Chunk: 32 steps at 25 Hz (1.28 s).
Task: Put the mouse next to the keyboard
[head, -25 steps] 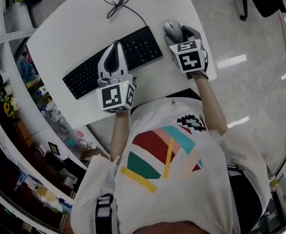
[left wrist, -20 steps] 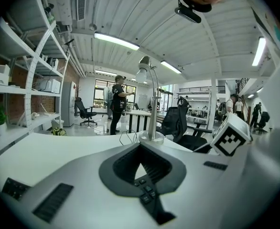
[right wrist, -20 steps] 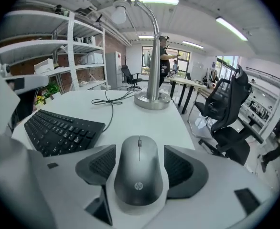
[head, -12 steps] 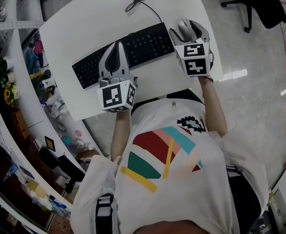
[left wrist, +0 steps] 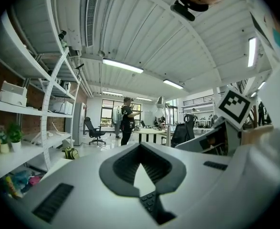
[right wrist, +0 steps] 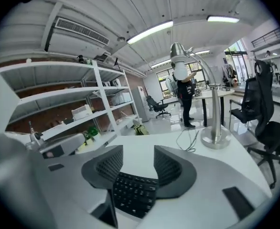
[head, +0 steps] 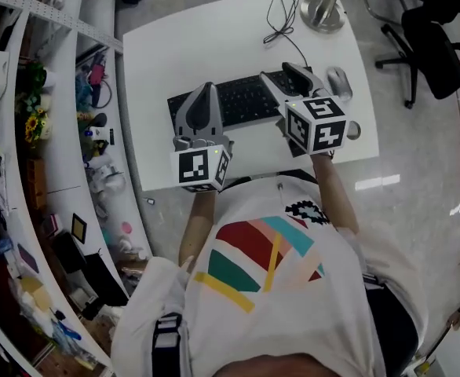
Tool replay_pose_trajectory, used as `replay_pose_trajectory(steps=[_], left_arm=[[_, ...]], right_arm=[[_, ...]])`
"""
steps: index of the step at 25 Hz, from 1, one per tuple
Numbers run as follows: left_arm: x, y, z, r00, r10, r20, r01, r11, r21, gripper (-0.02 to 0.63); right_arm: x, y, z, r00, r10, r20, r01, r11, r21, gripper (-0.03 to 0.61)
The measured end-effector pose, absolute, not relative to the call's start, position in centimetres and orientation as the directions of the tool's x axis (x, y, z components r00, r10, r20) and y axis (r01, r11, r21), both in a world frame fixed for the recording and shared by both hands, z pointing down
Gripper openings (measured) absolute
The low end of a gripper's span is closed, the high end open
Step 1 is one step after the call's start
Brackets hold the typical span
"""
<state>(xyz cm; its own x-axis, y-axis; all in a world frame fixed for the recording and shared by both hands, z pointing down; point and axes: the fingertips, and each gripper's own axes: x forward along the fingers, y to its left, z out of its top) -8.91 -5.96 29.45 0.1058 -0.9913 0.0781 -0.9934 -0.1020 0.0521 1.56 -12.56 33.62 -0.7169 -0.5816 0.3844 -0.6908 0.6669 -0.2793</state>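
The grey mouse (head: 338, 81) lies on the white table (head: 175, 45), just right of the black keyboard (head: 242, 100) and free of both grippers. My right gripper (head: 285, 75) hovers over the keyboard's right end, left of the mouse. Its jaws are closing with nothing between them, and in the right gripper view (right wrist: 138, 151) only the keyboard (right wrist: 133, 192) shows below the gap. My left gripper (head: 205, 87) hangs over the keyboard's left part with its jaws together and empty; between them (left wrist: 140, 146) a strip of keyboard keys (left wrist: 152, 204) shows.
A lamp's round metal base (head: 324, 10) and a loose black cable (head: 281, 14) sit at the table's far side. Cluttered shelves (head: 57, 132) run along the left. An office chair (head: 430, 45) stands to the right of the table.
The right gripper has come off the mouse and shifted left over the keyboard's right end, its jaws narrowing. The mouse stays on the table beside the keyboard. The left gripper keeps its place.
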Motion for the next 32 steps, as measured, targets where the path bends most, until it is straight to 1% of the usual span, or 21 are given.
replay_pose_trajectory(steps=[3,4,6,10,14,16,25,32], left_arm=[[-11.2,-4.2,28.8,0.094,-0.993,0.067,-0.995,-0.092,0.044,0.043],[-11.9,-3.7,28.7,0.088,-0.994,0.066,-0.995,-0.085,0.043,0.043],[-13.5,-2.6,28.7,0.073,-0.995,0.068,-0.997,-0.070,0.040,0.043],[-16.1,-1.0,28.8,0.054,-0.996,0.069,-0.998,-0.052,0.039,0.043],[-17.2,-0.2,28.7,0.054,-0.997,0.053,-0.998,-0.052,0.033,0.043],[-17.5,-0.1,28.4,0.051,-0.998,0.042,-0.998,-0.050,0.032,0.043],[-17.1,-0.9,28.4,0.035,-0.999,0.031,-0.998,-0.033,0.053,0.043],[-15.8,-2.3,28.6,0.032,-0.999,0.037,-0.998,-0.030,0.055,0.043]], right_arm=[[-1.4,-10.4,32.4,-0.746,-0.559,0.362,-0.661,0.687,-0.301,0.066],[-2.2,-9.7,32.2,-0.752,-0.553,0.359,-0.654,0.694,-0.301,0.040],[-3.9,-8.3,32.1,-0.766,-0.537,0.354,-0.638,0.704,-0.312,0.015],[-7.2,-6.3,32.4,-0.786,-0.508,0.353,-0.612,0.718,-0.332,0.012],[-8.9,-4.8,32.2,-0.777,-0.511,0.369,-0.606,0.767,-0.214,0.012],[-9.3,-4.5,31.5,-0.778,-0.514,0.361,-0.601,0.777,-0.188,0.012],[-8.2,-5.5,31.4,-0.765,-0.529,0.367,-0.609,0.780,-0.145,0.012],[-7.0,-6.6,31.9,-0.772,-0.510,0.380,-0.600,0.782,-0.169,0.012]])
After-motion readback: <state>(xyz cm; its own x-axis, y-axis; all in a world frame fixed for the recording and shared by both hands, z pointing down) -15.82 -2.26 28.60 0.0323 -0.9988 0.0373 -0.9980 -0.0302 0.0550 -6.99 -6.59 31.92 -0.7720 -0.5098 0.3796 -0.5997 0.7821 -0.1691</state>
